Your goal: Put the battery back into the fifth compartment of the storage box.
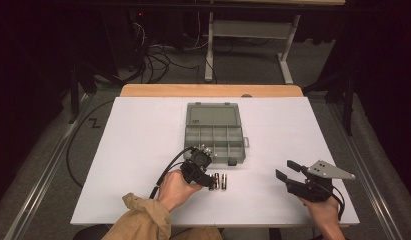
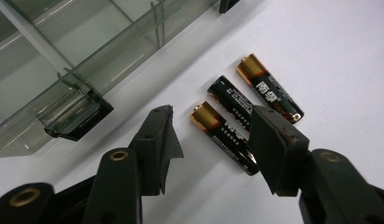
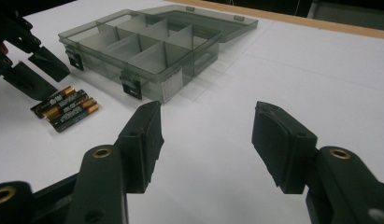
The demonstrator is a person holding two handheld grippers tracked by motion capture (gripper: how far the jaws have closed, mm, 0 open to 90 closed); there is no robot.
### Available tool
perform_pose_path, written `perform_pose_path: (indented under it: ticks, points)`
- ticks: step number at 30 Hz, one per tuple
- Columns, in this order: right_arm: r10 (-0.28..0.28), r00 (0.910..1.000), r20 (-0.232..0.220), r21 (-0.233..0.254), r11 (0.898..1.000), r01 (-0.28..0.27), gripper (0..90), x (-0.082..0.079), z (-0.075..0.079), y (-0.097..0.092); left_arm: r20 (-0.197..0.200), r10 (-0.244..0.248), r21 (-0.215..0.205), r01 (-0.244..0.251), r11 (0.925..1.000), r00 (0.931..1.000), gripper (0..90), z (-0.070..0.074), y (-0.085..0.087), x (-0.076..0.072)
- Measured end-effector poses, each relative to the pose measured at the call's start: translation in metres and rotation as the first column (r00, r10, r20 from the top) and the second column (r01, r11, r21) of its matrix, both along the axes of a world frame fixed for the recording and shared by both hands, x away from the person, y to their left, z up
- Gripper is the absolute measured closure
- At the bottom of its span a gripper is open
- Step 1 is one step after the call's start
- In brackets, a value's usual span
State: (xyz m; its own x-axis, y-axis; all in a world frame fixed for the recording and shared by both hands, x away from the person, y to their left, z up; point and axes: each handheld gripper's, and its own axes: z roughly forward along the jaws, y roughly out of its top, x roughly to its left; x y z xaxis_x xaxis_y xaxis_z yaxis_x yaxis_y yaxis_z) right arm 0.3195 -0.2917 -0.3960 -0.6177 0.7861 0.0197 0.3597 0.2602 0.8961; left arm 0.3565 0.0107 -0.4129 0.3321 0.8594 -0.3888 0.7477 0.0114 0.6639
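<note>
- Left gripper [image 2: 210, 140]: jaws apart, straddling the nearest of three batteries [image 2: 223, 137] without clamping it.
- Batteries lie side by side on the white bench [image 1: 143, 145], just in front of the open compartment box [image 1: 214, 132].
- Right gripper [image 3: 206, 140]: jaws apart, empty, well to the right.

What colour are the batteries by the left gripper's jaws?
Black with copper-gold ends; the batteries show best in the left gripper view.
</note>
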Motion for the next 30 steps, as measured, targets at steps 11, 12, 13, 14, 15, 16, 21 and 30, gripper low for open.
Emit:
perform_pose_path:
  ticks: [11,12,13,14,15,16,21,30]
  points:
    - [0.005,1.0000,0.002,-0.002,1.000,-0.005,44.1,-0.0003,0.0000,0.0009,-0.030,-0.002,0.008,0.002,1.0000,0.9996,52.3,-0.0024,-0.0015,0.0009]
    - [0.005,1.0000,0.004,-0.001,1.000,-0.005,44.1,-0.0006,0.0002,0.0011,-0.034,-0.004,0.007,0.004,1.0000,0.9994,52.6,-0.0022,-0.0015,0.0004]
    - [0.006,1.0000,0.005,-0.002,1.000,-0.006,44.1,-0.0009,0.0006,0.0013,-0.041,-0.003,0.006,0.003,1.0000,0.9992,53.1,-0.0021,-0.0015,0.0000]
    - [0.006,1.0000,0.006,-0.002,1.000,-0.006,44.1,-0.0010,0.0008,0.0012,-0.041,0.000,0.007,0.001,1.0000,0.9991,53.5,-0.0023,-0.0017,-0.0003]
    - [0.006,1.0000,0.005,0.000,1.000,-0.006,44.1,-0.0013,0.0010,0.0012,-0.043,-0.003,0.011,0.003,0.9999,0.9991,54.2,-0.0024,-0.0016,-0.0006]
    - [0.006,1.0000,0.005,0.001,1.000,-0.006,44.1,-0.0013,0.0011,0.0010,-0.043,-0.001,0.011,0.001,0.9999,0.9991,54.9,-0.0024,-0.0017,-0.0006]
    - [0.009,1.0000,0.003,-0.002,1.000,-0.009,44.0,-0.0003,0.0003,0.0014,-0.050,-0.001,0.015,0.001,0.9999,0.9987,58.5,-0.0023,-0.0009,-0.0003]
    - [0.017,0.9998,0.002,-0.007,1.000,-0.017,43.9,-0.0008,0.0002,0.0031,-0.048,-0.001,0.046,0.004,0.9990,0.9988,64.6,-0.0034,0.0008,-0.0011]
